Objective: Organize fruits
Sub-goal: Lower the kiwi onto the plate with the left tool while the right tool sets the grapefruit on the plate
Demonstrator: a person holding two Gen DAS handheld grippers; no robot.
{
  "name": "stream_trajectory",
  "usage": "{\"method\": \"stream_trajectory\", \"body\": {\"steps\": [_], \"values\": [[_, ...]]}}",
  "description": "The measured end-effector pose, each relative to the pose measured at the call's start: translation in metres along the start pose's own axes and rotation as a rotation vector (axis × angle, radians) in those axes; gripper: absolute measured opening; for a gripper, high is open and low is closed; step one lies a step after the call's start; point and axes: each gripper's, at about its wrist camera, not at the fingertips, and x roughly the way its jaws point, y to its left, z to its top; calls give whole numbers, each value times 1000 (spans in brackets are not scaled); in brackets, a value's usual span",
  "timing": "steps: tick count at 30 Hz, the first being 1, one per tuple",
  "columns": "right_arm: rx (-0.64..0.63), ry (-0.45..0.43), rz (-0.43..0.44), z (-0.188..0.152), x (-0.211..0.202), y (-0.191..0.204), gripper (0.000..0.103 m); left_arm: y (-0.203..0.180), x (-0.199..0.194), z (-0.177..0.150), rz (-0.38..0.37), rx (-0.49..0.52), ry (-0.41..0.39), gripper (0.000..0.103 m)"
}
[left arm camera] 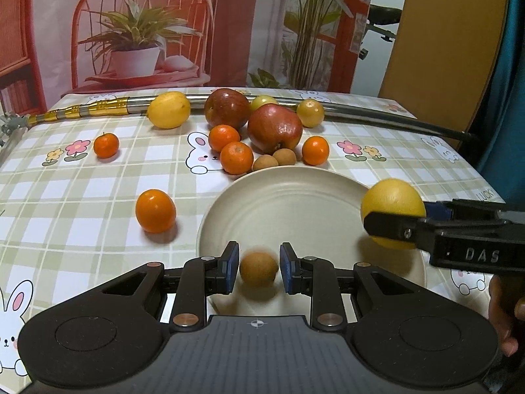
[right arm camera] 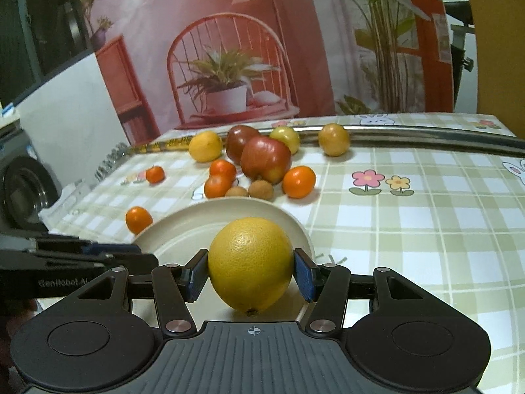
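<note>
A beige plate (left arm camera: 295,203) lies on the checked tablecloth. My left gripper (left arm camera: 258,264) is open over the plate's near edge, and a small brown longan (left arm camera: 259,271), blurred, sits loose between its blue pads. My right gripper (right arm camera: 251,269) is shut on a large yellow citrus fruit (right arm camera: 251,262) held above the plate's right rim (right arm camera: 295,226). Beyond the plate lie two red apples (left arm camera: 275,127), a lemon (left arm camera: 168,110), several tangerines (left arm camera: 236,157) and two more longans (left arm camera: 265,163).
A metal rod with gold bands (left arm camera: 361,111) runs along the table's far edge, with two yellow-green fruits (left arm camera: 310,112) against it. One tangerine (left arm camera: 155,210) sits left of the plate. A person's hand (left arm camera: 505,315) shows at the right. A printed backdrop stands behind the table.
</note>
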Motion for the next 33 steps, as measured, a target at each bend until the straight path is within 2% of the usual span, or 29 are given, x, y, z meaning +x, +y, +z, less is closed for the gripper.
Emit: {"method": "stream_trajectory", "body": {"steps": [25,33], "values": [[-55,43,-29,-6,6,3,51,0,-1,-2,13,5,-6,28],[-73,20,-48,-6,4,5,52,0,-3,-2,15,-2,-12,28]]}}
